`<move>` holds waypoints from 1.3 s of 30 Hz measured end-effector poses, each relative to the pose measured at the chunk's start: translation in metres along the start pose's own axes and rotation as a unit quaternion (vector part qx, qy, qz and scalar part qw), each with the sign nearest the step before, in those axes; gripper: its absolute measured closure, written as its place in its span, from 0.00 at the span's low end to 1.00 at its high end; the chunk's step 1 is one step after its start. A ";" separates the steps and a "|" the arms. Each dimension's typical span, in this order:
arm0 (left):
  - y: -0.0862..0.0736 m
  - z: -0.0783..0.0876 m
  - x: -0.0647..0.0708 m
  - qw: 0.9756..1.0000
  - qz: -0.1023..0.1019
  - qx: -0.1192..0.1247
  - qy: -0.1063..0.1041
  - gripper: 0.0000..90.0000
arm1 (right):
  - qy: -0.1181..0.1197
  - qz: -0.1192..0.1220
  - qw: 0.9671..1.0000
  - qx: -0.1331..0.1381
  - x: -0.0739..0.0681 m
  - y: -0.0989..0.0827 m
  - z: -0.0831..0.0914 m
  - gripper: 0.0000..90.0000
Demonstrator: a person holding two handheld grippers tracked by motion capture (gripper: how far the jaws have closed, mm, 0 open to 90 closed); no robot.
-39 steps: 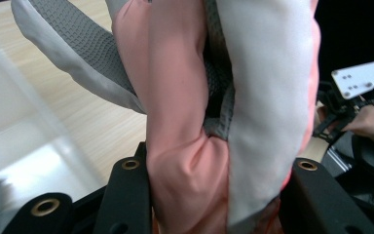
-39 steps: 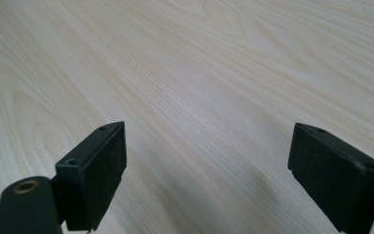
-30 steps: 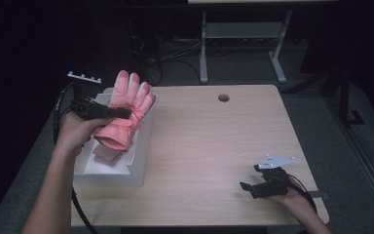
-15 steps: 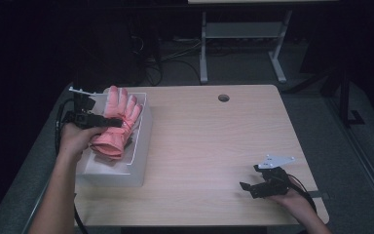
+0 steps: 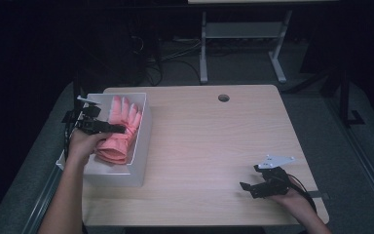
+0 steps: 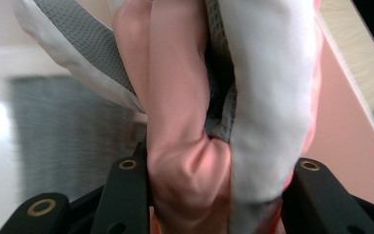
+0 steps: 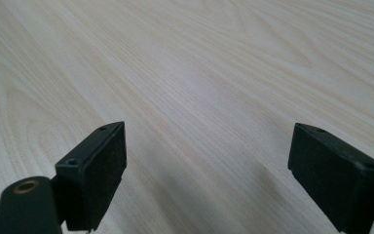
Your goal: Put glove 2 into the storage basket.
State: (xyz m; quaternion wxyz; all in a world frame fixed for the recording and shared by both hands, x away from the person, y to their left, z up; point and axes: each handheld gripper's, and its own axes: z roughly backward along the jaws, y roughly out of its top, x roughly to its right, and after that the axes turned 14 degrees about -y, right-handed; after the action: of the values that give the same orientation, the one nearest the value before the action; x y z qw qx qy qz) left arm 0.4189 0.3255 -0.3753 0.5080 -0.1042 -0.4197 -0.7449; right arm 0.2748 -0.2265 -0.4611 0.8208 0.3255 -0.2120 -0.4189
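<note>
Pink rubber glove with a white-and-grey lining [image 5: 119, 134] is lying inside the white rectangular plastic bin [image 5: 143, 127] at nine o'clock on the pale wooden surface [image 5: 214, 146], probably for stowing. The left hand-held gripper [image 5: 108, 128] is clamping the glove's bunched cuff [image 6: 199, 161], a grip best seen in the left gripper view. The right hand-held gripper [image 5: 246, 187], at five o'clock, is resting open and empty [image 7: 207, 165].
</note>
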 end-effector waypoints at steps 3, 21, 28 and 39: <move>-0.006 -0.013 -0.008 1.000 0.008 -0.021 0.012 0.64 | 0.002 -0.002 1.000 -0.001 0.001 -0.001 -0.001 0.15; -0.004 -0.017 -0.007 0.999 -0.006 -0.026 0.020 0.18 | 0.002 0.003 1.000 0.001 0.001 0.000 0.000 0.15; 0.002 0.006 0.006 0.999 -0.026 0.004 0.028 0.18 | 0.003 0.000 1.000 0.001 0.000 0.001 0.001 0.15; 0.018 0.033 0.047 0.996 -0.080 0.032 0.022 0.18 | 0.003 0.003 1.000 0.000 -0.001 0.002 0.000 0.15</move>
State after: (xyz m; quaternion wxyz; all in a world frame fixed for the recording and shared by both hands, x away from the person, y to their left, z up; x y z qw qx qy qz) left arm 0.4036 0.3158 -0.3185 0.4587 -0.0376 -0.4390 -0.7717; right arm 0.2751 -0.2245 -0.4603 0.8227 0.3261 -0.2104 -0.4155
